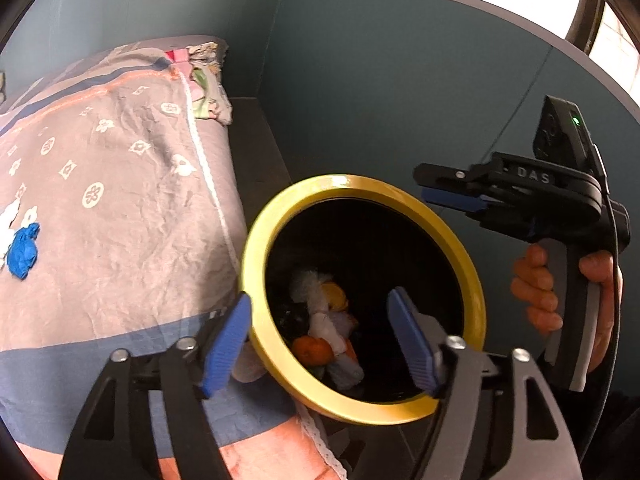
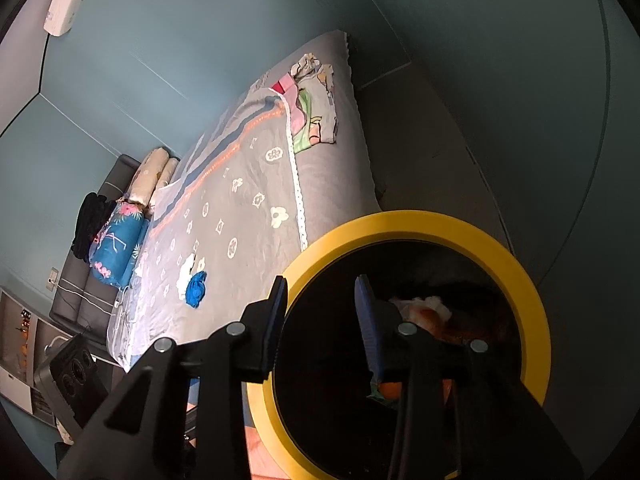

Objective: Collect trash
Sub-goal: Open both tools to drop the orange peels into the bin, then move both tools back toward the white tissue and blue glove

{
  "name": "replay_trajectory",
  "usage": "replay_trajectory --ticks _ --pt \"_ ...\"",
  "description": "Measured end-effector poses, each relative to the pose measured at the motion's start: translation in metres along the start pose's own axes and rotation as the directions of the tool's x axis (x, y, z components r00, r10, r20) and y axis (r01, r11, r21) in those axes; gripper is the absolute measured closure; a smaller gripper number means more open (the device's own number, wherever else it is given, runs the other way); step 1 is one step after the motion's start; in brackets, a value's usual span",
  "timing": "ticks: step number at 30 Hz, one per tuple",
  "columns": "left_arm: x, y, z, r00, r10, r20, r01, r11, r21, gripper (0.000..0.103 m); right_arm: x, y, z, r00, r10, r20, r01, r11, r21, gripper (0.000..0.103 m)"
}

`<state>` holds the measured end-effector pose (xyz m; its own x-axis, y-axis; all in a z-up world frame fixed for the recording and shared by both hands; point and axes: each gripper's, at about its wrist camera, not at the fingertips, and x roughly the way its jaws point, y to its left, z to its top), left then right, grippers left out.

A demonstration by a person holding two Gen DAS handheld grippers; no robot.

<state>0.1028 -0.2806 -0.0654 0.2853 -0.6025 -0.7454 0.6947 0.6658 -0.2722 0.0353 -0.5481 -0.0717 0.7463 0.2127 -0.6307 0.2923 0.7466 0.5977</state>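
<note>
A black trash bin with a yellow rim (image 1: pixel 256 264) stands beside the bed; it also shows in the right wrist view (image 2: pixel 532 292). Inside lie white tissues (image 1: pixel 320 304), an orange (image 1: pixel 312 350) and other scraps. My left gripper (image 1: pixel 320 340) is open and empty, its jaws straddling the bin's near rim. My right gripper (image 2: pixel 322 320) is open and empty above the bin's left rim; it shows in the left wrist view (image 1: pixel 452 196) at the bin's far right. A crumpled blue scrap (image 1: pixel 23 250) (image 2: pixel 196 288) and white scrap (image 2: pixel 188 270) lie on the bed.
The bed has a grey flowered cover (image 1: pixel 120 184) (image 2: pixel 248 200) with folded cloth (image 2: pixel 316 116) at one end and pillows (image 2: pixel 116 240) at the other. Teal walls (image 1: pixel 380 92) close in behind the bin. A dark strip of floor (image 2: pixel 420 140) runs alongside the bed.
</note>
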Motion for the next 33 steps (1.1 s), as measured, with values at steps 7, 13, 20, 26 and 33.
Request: replay_trajectory --ticks 7,13,20,26,33 --pt "-0.011 0.032 -0.001 0.997 0.069 0.022 -0.067 0.996 -0.066 0.019 0.003 0.018 0.000 0.999 0.027 0.031 -0.026 0.999 -0.042 0.039" --pt "-0.032 0.073 -0.003 0.988 0.138 0.062 -0.130 0.985 -0.116 0.017 0.012 0.054 0.004 0.998 0.049 0.035 -0.044 0.990 -0.131 0.029" --pt "-0.059 0.141 -0.005 0.968 0.230 0.096 -0.206 0.955 -0.213 0.015 0.045 0.105 0.007 0.999 0.040 -0.001 -0.039 0.973 -0.229 0.027" --pt "-0.076 0.198 -0.006 0.950 0.299 0.093 -0.261 0.920 -0.292 0.015 0.088 0.151 0.002 0.998 0.047 -0.049 -0.059 0.953 -0.297 0.027" --pt "-0.097 0.268 -0.011 0.914 0.399 0.070 -0.351 0.866 -0.356 0.015 0.144 0.195 -0.008 0.994 0.052 -0.091 -0.081 0.934 -0.348 0.027"
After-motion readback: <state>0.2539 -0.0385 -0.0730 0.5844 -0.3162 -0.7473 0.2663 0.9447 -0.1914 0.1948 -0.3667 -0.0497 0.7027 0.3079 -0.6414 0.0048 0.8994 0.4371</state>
